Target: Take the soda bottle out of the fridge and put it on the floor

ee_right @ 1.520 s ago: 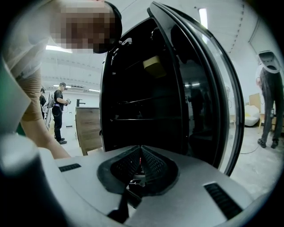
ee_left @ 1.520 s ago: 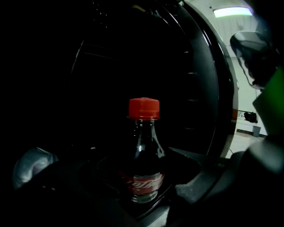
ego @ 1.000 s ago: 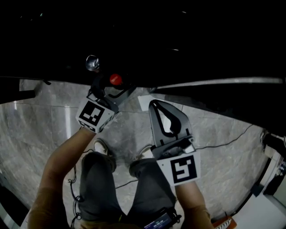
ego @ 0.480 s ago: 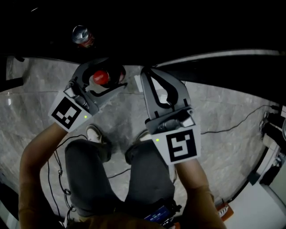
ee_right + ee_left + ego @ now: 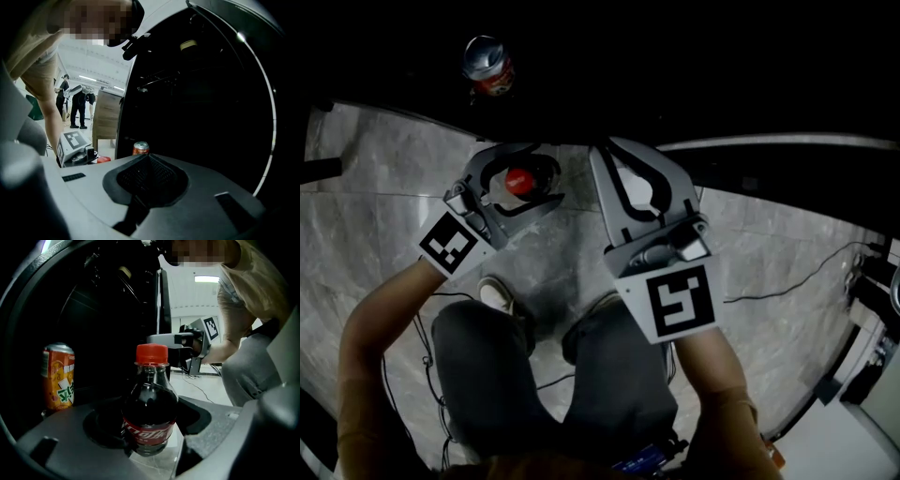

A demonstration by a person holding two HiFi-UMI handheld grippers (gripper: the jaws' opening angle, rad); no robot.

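Note:
The soda bottle (image 5: 150, 404), dark with a red cap and a red label, stands upright between the jaws of my left gripper (image 5: 150, 420), which is shut on its body. In the head view its red cap (image 5: 518, 181) shows inside the left gripper (image 5: 546, 176), over the grey marble floor (image 5: 384, 206) just in front of the dark fridge (image 5: 675, 66). To its right, my right gripper (image 5: 606, 150) is shut with nothing in it. In the right gripper view the right gripper (image 5: 146, 157) points at the fridge's black interior (image 5: 201, 103).
An orange drink can (image 5: 58, 376) stands in the fridge, left of the bottle; the can (image 5: 489, 64) shows in the dark at the head view's top. My legs and shoes (image 5: 499, 296) are below the grippers. Cables (image 5: 769, 292) cross the floor at the right.
Both grippers have come down and back from the fridge opening. The bottle has moved with the left gripper and is now over the marble floor. The can has stayed behind.

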